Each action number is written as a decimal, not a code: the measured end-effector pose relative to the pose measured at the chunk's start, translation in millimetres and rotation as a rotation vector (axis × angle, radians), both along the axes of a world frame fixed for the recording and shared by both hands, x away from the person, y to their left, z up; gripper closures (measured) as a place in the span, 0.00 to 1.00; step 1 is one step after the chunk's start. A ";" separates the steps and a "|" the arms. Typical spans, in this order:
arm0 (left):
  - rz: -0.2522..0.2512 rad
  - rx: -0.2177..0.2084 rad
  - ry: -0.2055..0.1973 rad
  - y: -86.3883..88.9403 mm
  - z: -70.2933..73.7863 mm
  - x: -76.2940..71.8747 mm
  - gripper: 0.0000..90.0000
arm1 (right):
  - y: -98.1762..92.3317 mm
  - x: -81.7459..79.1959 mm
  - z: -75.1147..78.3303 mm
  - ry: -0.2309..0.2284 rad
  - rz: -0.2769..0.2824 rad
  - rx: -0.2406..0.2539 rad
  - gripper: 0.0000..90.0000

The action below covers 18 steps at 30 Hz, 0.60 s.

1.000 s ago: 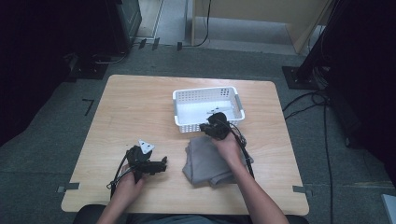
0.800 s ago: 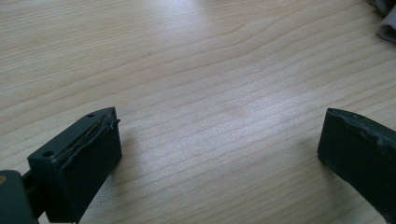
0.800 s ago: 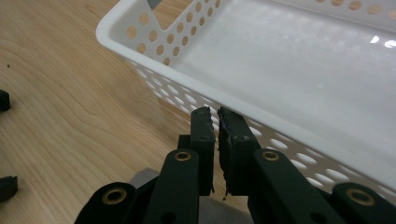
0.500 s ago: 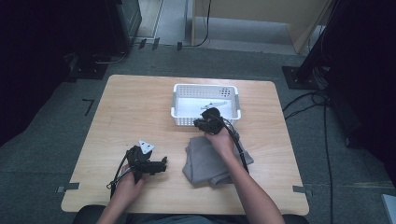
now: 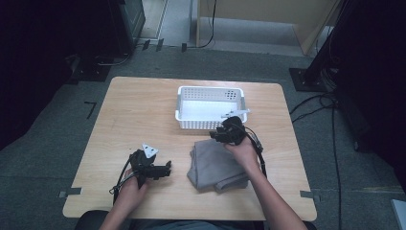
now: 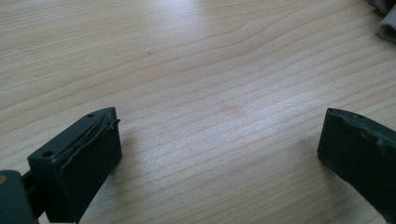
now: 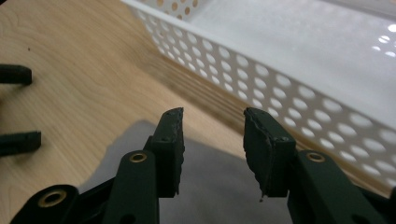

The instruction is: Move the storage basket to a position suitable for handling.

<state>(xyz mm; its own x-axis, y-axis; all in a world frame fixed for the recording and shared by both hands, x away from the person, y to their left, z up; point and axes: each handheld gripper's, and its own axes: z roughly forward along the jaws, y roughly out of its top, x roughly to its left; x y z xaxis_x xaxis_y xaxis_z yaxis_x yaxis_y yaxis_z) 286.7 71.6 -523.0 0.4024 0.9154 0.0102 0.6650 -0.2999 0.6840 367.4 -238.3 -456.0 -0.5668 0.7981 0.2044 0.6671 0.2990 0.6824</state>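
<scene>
A: Setting: a pale wooden table on grey carpet, dark stands at the margins. Which step is in hand?

B: Approach to the cloth, by my reading. It lies folded, grey, at centre-right of the table, just in front of the white basket. The right gripper hangs over the cloth's far edge, near the basket's front wall, jaws partly apart with nothing between them.

A: And the left gripper?

B: Low over bare wood left of the cloth, jaws wide, holding nothing; a corner of cloth sits at the upper right of its view.

A: What does the next move call for?

B: Probably a descent onto the far edge and a firm closure, then a lift clear of the basket wall.

A: What is hard to make out?

B: Whether the right jaws touch the fabric cannot be told; the hand covers part of the cloth in the high view, and the number of folds is unclear
</scene>
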 end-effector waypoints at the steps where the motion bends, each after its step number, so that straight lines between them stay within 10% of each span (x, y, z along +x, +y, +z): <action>1: 0.000 0.000 0.000 0.0 0.0 0.0 0.00 | -4.5 -3.6 -0.1 -0.004 0.000 -0.002 0.63; 18: 0.000 0.000 -0.001 0.0 -0.1 0.1 0.00 | -70.5 -60.1 -14.7 -0.013 -0.089 0.005 0.54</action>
<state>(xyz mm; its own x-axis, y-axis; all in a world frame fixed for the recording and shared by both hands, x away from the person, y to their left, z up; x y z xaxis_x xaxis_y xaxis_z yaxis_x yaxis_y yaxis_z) 286.7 71.5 -523.1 0.4023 0.9155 0.0103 0.6641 -0.2995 0.6851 307.3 -308.8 -470.7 -0.4966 0.8441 0.2021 0.6820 0.2354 0.6924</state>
